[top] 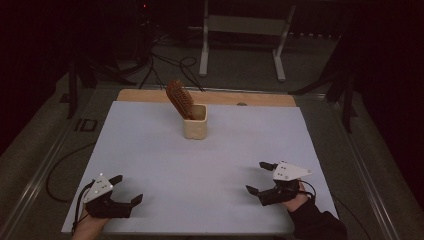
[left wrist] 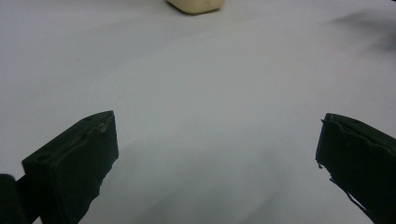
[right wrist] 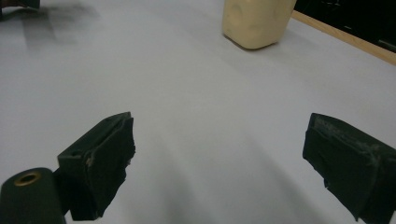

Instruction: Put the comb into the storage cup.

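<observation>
While I hold both hands low at the near edge of the sheet [top: 200, 165], my left gripper [top: 126, 190] and right gripper [top: 260, 177] sit spread wide with nothing between their jaws, one to either side and well short of the cup [top: 195, 122]. I judge this a ready pose: jaws apart so either can close on something without a second adjustment. Each gripper view looks across bare sheet toward the cup [right wrist: 256, 23]. Farther out, the cup stands upright near the sheet's far edge, and the brush [top: 180, 99] leans in it, bristle head up and tilted left, which leaves it free to grab.
</observation>
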Tool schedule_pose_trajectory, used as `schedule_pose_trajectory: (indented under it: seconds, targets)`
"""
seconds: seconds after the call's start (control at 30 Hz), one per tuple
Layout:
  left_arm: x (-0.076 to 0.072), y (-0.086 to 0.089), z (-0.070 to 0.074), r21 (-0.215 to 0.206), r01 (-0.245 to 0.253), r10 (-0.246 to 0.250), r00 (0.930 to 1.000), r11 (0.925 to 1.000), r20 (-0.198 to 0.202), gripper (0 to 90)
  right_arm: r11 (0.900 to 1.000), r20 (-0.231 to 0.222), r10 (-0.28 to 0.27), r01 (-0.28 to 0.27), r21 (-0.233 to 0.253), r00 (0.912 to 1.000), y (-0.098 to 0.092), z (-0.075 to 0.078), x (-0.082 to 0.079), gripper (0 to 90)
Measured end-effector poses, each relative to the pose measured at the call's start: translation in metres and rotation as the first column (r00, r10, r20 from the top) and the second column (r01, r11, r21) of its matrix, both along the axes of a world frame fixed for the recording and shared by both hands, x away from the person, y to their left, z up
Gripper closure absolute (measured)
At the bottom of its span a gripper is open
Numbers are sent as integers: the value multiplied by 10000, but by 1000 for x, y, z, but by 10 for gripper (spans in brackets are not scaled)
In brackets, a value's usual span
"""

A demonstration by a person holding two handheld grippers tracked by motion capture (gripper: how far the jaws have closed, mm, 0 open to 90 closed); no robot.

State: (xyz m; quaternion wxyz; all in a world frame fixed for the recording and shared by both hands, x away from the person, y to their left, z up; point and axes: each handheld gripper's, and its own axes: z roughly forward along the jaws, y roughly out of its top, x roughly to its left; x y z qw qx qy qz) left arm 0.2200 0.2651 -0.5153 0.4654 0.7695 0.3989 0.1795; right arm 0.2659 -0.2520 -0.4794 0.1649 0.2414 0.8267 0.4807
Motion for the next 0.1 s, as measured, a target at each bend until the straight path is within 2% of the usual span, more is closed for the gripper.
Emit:
schedule_pose_trajectory:
  seconds: [0.1]
  targets:
    - [0,0,0,1,-3,3,10000,10000,57,0,10000,7,68,-68,-53,10000,0,-1,1,89]
